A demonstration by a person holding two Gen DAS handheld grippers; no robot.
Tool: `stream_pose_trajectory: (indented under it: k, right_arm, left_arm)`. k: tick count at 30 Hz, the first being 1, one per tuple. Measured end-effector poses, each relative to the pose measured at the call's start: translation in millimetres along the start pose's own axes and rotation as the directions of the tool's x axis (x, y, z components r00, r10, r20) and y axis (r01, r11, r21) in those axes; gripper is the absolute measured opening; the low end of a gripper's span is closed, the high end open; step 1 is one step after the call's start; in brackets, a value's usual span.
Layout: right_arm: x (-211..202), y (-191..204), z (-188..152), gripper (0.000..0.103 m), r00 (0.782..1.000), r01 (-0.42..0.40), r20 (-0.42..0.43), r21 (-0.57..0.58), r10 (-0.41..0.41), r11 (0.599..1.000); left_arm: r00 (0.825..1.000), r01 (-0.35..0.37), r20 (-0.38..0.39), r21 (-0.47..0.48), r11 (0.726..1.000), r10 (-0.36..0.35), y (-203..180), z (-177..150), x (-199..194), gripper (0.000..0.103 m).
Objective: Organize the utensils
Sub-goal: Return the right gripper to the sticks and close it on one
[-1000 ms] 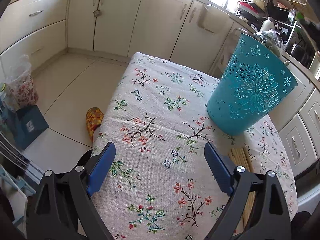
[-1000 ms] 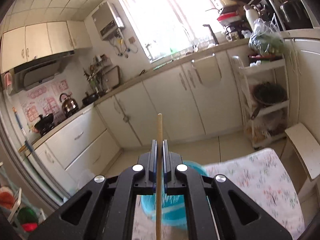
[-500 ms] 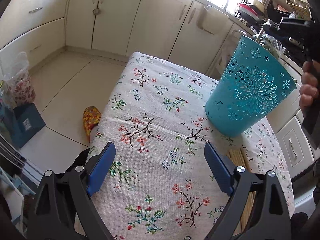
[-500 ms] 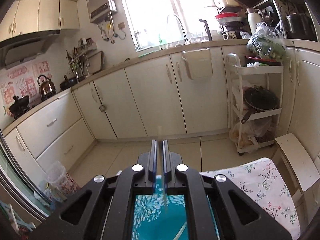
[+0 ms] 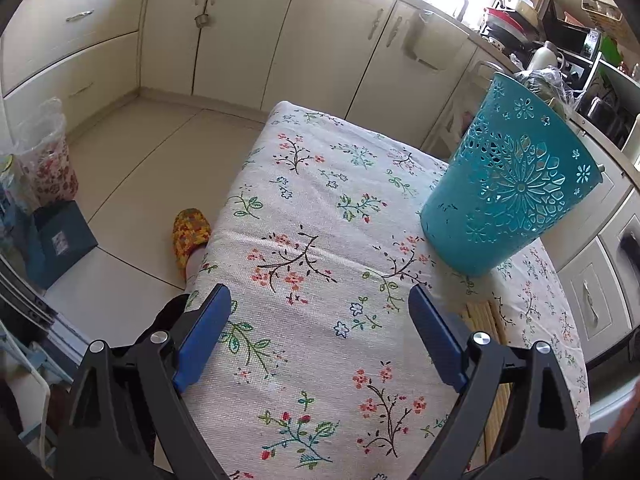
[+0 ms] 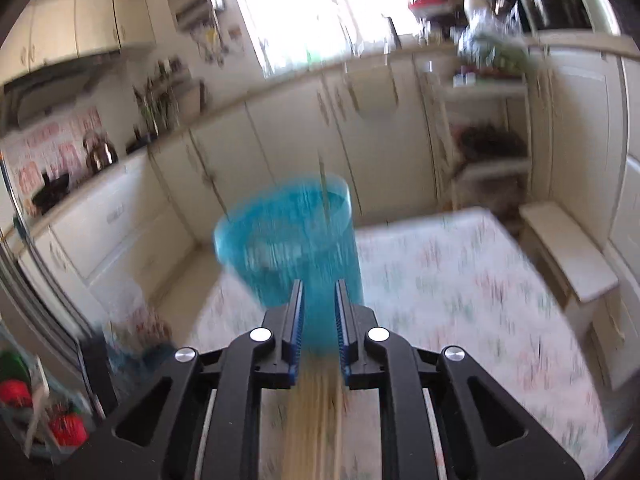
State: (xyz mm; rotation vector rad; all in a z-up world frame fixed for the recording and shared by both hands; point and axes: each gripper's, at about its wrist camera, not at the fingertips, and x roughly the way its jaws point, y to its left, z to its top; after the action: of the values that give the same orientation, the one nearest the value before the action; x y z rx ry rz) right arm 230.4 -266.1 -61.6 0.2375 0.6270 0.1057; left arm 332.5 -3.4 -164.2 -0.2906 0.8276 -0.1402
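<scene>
A teal perforated basket stands on the floral tablecloth at the right. A bundle of wooden chopsticks lies on the cloth just below it, partly hidden by my left gripper's right finger. My left gripper is open and empty, low over the cloth. In the blurred right wrist view, my right gripper is open a little and empty, above the chopstick bundle and facing the basket. A thin stick pokes up from the basket.
Cream kitchen cabinets run behind the table. A foot in a yellow slipper is on the floor left of the table. A bag and a blue box sit at the far left. A white stool stands right.
My right gripper let go of the chopstick over the basket, opened a little, and dropped back down toward the bundle on the table. My left gripper has stayed put.
</scene>
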Motion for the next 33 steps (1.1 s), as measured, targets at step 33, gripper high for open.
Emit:
stream_pose_trajectory:
  k: [33]
  right_arm:
    - [49.1, -31.4, -63.9, 0.006, 0.972, 0.048, -0.232, 0.093, -0.025, 0.994]
  left_arm:
    - [0.985, 0.011, -0.167, 0.314, 0.949, 0.044, -106.4, -37.1, 15.6, 0.086]
